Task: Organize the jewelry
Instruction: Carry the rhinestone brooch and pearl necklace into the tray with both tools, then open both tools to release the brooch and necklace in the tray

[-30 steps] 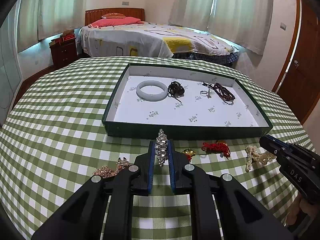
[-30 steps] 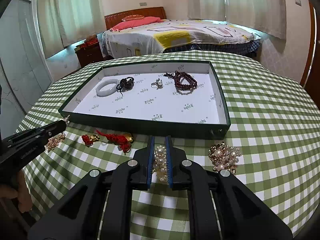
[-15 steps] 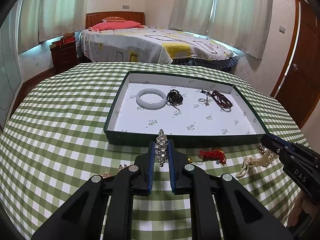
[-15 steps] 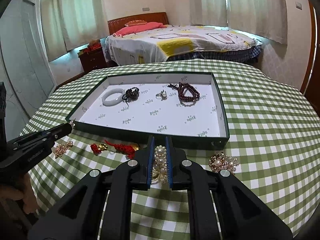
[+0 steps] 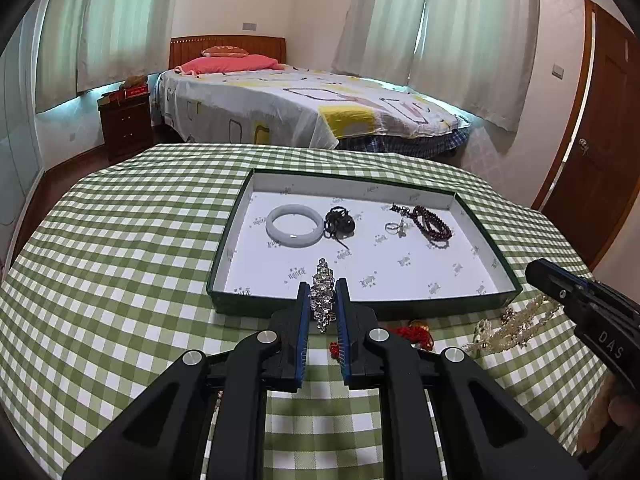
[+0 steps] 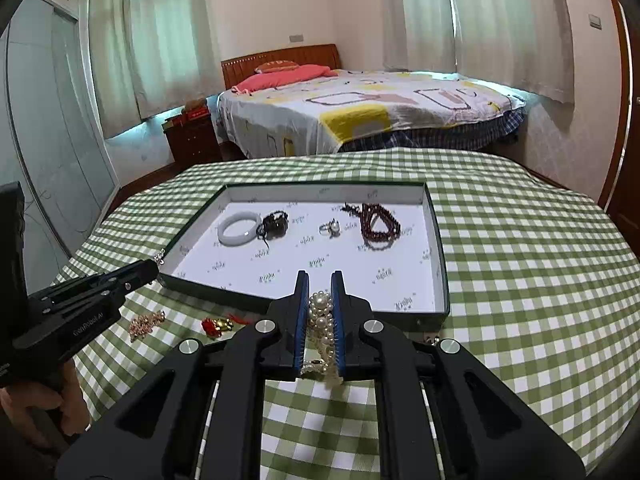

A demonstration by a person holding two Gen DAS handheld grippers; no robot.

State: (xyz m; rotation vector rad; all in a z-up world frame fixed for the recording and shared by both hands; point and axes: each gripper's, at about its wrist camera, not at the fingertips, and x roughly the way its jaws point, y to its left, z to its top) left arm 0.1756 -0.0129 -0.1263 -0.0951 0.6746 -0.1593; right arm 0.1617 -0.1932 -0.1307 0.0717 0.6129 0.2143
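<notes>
The left gripper [image 5: 323, 300] is clamped on a sparkling rhinestone brooch [image 5: 322, 297], the right gripper [image 6: 320, 312] on a white pearl strand [image 6: 322, 322]; both hang at the near edge of the shallow green-walled tray [image 5: 240, 304]. Carrying is under way. Next, each piece probably needs lowering onto bare tray floor.

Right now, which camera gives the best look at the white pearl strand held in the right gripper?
The right wrist view: the white pearl strand sits clamped close-up between the right gripper pads. The left wrist view shows it only sideways, dangling at the frame's right edge.

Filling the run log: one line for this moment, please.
left claw: shut on rhinestone piece | right claw: shut on pearl strand | tray: four pieces inside
</notes>
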